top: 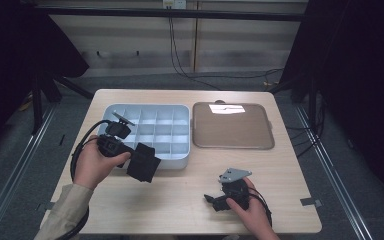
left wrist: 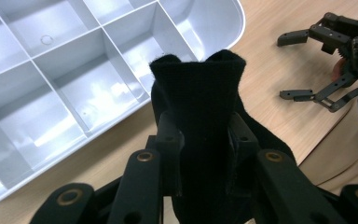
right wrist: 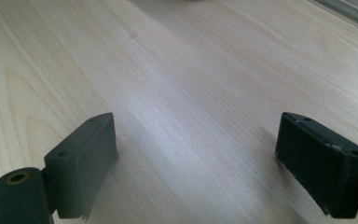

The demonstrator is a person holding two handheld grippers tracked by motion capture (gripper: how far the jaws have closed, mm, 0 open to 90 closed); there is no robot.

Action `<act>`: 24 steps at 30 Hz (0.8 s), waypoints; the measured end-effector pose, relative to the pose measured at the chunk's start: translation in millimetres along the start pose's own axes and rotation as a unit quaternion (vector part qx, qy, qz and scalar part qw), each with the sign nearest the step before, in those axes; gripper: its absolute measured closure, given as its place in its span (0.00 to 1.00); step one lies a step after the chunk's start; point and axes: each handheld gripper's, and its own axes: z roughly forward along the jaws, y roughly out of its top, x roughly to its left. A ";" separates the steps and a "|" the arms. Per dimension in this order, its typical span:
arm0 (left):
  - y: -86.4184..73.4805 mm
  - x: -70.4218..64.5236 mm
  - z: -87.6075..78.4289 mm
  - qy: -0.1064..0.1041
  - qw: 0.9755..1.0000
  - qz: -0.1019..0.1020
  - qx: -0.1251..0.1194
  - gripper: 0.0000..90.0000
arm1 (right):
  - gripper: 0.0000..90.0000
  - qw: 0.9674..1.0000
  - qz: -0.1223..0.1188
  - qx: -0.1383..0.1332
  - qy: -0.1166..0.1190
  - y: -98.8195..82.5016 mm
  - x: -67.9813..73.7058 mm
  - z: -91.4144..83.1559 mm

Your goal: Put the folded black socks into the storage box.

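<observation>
Left gripper view: the two black fingers (left wrist: 170, 154) of the left gripper (left wrist: 204, 158) are closed part-way on a black sock (left wrist: 200, 107), pads pressing the fabric from both sides near its folded middle. The cuff end stands up past the fingertips; the remainder hangs slack below them.

Handling judgement: the sock is knitted fabric, light, soft and fully compliant. It will sag, swing and fold under its own weight, and it carries no breakage risk. The knit surface should give good friction against the pads, so slippage is unlikely at moderate closure. The best hold is across a doubled or bunched section, as here; a single-layer edge would stretch and could pull free.

Location: in the high view the sock (top: 143, 161) hangs just off the table (top: 180, 210), at the front edge of the grey compartment tray (top: 182, 161), near its front right corner. A brown flat tray (top: 232, 127) lies to the right of it, toward the back right corner of the table.

The right gripper (top: 223, 199) rests near the front edge of the table, fingers (right wrist: 81, 161) spread wide with nothing between them.
</observation>
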 end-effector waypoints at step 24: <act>5.5 16.9 -20.4 0.019 1.000 -0.019 0.005 0.80 | 0.13 1.000 0.000 -0.001 0.000 0.1 -0.1 0.1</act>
